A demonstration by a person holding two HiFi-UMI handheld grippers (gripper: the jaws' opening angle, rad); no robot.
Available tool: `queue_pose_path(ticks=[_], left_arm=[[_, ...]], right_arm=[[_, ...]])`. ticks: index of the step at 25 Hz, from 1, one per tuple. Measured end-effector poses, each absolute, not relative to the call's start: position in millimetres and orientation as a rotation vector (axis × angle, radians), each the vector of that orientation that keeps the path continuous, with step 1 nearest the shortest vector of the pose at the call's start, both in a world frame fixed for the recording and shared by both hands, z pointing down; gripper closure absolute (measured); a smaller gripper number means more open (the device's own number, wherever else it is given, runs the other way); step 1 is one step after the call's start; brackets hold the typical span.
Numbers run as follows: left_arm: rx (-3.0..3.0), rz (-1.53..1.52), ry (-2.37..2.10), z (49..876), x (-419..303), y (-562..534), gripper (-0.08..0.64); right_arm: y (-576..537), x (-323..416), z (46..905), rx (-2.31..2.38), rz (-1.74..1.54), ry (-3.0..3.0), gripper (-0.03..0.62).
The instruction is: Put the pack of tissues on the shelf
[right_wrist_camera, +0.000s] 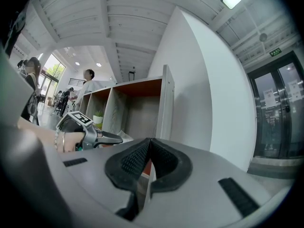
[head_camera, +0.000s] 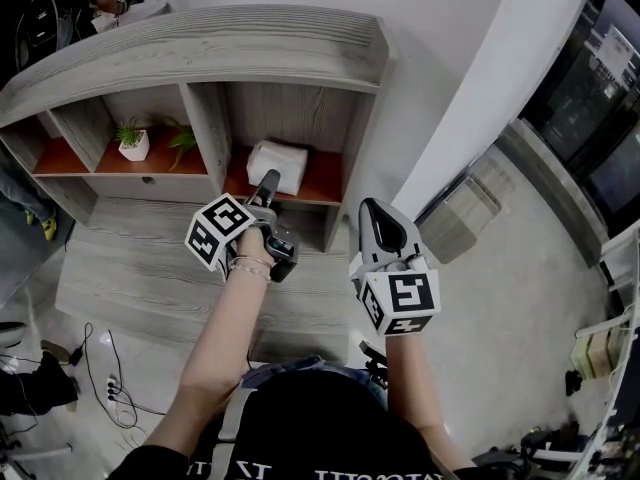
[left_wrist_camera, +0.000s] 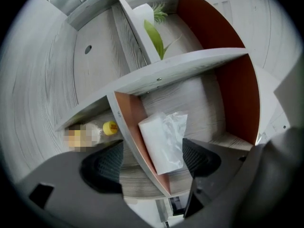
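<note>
Holding the jaws of the left gripper (left_wrist_camera: 152,161) wide apart, with neither pad pressing on anything. Framing between them the pack of tissues (left_wrist_camera: 161,139), lying flat on the orange board of the shelf (left_wrist_camera: 190,63), in the right-hand compartment as the head view shows it, near the front edge. Carrying the right gripper (right_wrist_camera: 150,156) with jaws shut together and empty, well apart from the pack, beside the shelf's outer wall. Judging the pack as light and soft: paper in thin, crinkled, slippery film, yielding under pressure but not fragile. Advising, for any regrip, a hold across the short width at the middle, on the firm block of paper, not on the loose film at the end. Showing, in the neighbouring compartment, a small potted plant (head_camera: 134,143); on the far side of the orange board, a bottle (left_wrist_camera: 110,127) with a yellow cap.
</note>
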State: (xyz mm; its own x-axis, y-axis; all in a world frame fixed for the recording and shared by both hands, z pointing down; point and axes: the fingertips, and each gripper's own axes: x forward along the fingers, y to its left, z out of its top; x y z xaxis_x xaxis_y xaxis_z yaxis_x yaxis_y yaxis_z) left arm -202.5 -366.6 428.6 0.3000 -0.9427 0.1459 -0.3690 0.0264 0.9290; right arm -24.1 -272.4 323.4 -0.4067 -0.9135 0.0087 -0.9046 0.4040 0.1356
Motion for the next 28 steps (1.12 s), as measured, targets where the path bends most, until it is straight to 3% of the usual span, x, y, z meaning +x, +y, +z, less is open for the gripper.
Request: queue_pose_path(ticks=[28], left_arm=[[2.181,-0.345,-1.500,375.9,-229.8,-313.8,0.184]], right_arm=[[-264.3,-64.5,327.1,1.703,-0.147,-2.511,0.575]])
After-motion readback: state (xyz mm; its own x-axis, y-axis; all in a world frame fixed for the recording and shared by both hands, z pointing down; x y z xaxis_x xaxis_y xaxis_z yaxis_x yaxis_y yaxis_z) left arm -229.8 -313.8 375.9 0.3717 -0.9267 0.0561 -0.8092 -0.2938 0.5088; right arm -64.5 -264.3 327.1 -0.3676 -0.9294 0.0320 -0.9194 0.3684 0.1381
